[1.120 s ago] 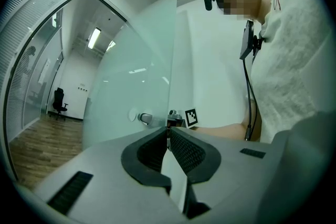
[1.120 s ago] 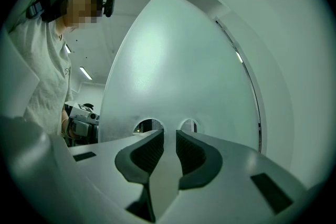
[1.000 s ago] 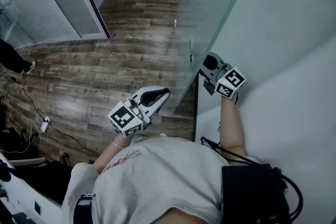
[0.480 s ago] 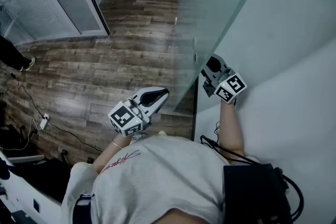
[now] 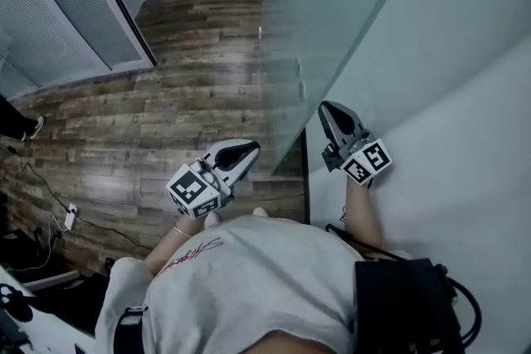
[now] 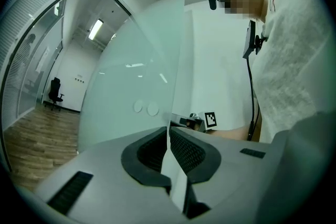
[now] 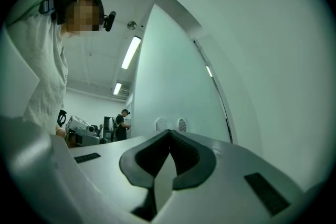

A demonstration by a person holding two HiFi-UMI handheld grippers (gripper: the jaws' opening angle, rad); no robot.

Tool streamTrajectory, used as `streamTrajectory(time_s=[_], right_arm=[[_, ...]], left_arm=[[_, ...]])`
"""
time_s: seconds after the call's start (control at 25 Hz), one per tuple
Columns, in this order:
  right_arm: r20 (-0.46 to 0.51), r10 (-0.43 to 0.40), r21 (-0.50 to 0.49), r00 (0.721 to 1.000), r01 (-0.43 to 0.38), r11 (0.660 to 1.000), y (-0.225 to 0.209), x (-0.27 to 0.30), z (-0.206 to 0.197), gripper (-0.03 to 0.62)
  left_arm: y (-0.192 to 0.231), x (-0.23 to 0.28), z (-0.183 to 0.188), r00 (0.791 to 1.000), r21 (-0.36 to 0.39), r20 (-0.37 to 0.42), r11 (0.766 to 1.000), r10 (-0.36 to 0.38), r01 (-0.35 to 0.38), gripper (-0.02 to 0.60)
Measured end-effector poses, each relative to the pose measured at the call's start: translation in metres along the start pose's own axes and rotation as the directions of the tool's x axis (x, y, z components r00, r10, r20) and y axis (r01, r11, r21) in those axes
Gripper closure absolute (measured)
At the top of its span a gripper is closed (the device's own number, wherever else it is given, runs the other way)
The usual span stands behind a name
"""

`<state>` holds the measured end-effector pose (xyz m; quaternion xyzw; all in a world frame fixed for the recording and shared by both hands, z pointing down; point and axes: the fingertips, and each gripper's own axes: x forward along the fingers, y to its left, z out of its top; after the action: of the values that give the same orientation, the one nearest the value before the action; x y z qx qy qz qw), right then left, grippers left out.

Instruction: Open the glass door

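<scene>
The frosted glass door (image 5: 332,4) stands on edge ahead of me, with two round fittings (image 5: 300,79) near its free edge. My right gripper (image 5: 325,105) is on the white-wall side, just below those fittings and off the glass. Its jaws have just been closing and now meet with nothing between them. In the right gripper view the door (image 7: 168,71) and the round fittings (image 7: 171,124) lie just past the shut gripper (image 7: 169,131). My left gripper (image 5: 253,147) hangs on the floor side, shut and empty. In the left gripper view the left gripper (image 6: 169,129) points at the door's edge (image 6: 173,60).
A white wall (image 5: 465,79) runs close along the right. Wood floor (image 5: 166,95) spreads to the left, bounded by glass partitions with blinds (image 5: 58,21). Cables and a power strip (image 5: 70,217) lie at the left. A person (image 7: 122,124) stands far off; an office chair (image 6: 54,94) sits down the hall.
The right gripper has come back from the door's edge by the fittings and its jaws have closed. The left gripper has hardly moved. The head view has shifted a little.
</scene>
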<state>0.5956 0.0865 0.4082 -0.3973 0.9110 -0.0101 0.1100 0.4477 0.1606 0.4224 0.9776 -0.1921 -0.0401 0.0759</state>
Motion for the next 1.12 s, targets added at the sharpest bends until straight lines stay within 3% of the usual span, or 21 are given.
streamTrajectory(time_s=[0.44,0.6,1.12], right_arm=[[-0.024,-0.107,-0.156,0.994,0.102,0.982,0.1,-0.021,0.007,0.576],[-0.024,-0.135,-0.168,0.991,0.129,0.977,0.094,-0.017,0.011,0.576],[-0.044,-0.226,-0.228,0.973,0.21,0.951,0.142,-0.006,-0.009,0.576]], left_arm=[[0.009,-0.028,0.013,0.99,0.023,-0.009,0.99,-0.142,0.142,0.546],[0.017,-0.009,0.016,0.982,0.014,-0.017,0.982,-0.188,0.189,0.547],[0.016,-0.037,0.023,0.962,0.012,-0.009,0.962,-0.272,0.272,0.546]])
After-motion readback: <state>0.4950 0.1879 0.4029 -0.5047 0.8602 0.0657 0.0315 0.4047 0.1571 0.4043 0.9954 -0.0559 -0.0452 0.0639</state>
